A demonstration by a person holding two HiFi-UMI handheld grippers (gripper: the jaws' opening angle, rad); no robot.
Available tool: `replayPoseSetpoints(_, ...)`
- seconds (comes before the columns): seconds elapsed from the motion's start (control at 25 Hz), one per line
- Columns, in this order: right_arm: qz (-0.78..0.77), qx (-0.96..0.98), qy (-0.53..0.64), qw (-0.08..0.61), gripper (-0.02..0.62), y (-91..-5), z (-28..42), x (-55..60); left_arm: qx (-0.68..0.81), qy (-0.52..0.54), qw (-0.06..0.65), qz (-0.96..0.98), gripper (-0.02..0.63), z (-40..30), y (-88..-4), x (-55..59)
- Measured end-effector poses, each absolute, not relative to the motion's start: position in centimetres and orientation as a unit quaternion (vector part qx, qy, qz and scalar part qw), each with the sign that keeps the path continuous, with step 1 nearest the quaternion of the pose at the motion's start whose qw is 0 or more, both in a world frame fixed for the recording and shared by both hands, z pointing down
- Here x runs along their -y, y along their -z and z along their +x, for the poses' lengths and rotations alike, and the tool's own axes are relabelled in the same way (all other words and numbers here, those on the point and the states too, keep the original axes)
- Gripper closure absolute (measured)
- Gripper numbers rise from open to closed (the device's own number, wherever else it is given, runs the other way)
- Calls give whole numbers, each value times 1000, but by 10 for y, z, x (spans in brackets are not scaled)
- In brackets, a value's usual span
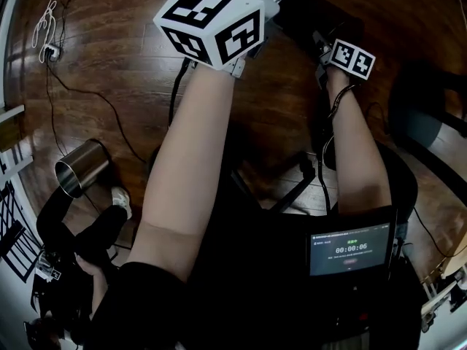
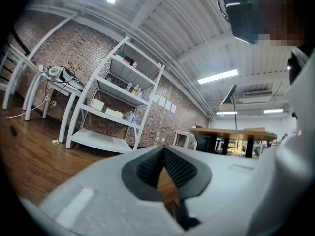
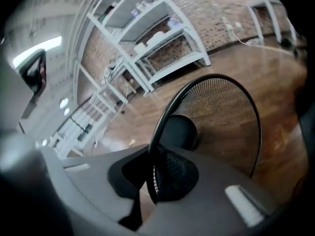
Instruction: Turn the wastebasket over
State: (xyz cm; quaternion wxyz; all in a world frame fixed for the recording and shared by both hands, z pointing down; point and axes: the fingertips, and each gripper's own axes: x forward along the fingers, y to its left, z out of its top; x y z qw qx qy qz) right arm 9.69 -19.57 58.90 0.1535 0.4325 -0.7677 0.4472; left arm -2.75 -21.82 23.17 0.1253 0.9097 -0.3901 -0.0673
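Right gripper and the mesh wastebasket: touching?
Touching. The right gripper view shows the right gripper with its jaws shut on the black rim of the wastebasket, the mesh wall pinched between them.

Support surface: dark wooden plank floor [image 1: 109, 49]. At the left, a metal cylinder [image 1: 82, 168] sits on it with its open end in view. A black cable [image 1: 95, 97] runs across the boards. A white shelf rack [image 2: 115, 107] stands far off, by the brick wall.

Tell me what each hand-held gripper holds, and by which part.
The right hand-held gripper grips the round black wire-mesh wastebasket by its rim. The left hand-held gripper holds nothing.
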Motion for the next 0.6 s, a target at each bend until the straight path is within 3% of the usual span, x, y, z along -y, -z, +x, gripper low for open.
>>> replayPoseSetpoints(0.2, 366, 785, -280, 414, 584, -607, 85, 201, 392, 71, 128, 908, 604, -30, -232, 217)
replayPoseSetpoints(0.28, 332, 779, -216, 486, 583, -615, 81, 200, 391, 69, 128, 909, 604, -28, -232, 218)
replayPoseSetpoints(0.6, 163, 772, -53, 613, 578, -618, 29, 177, 380, 72, 132, 913, 604, -28, -231, 216)
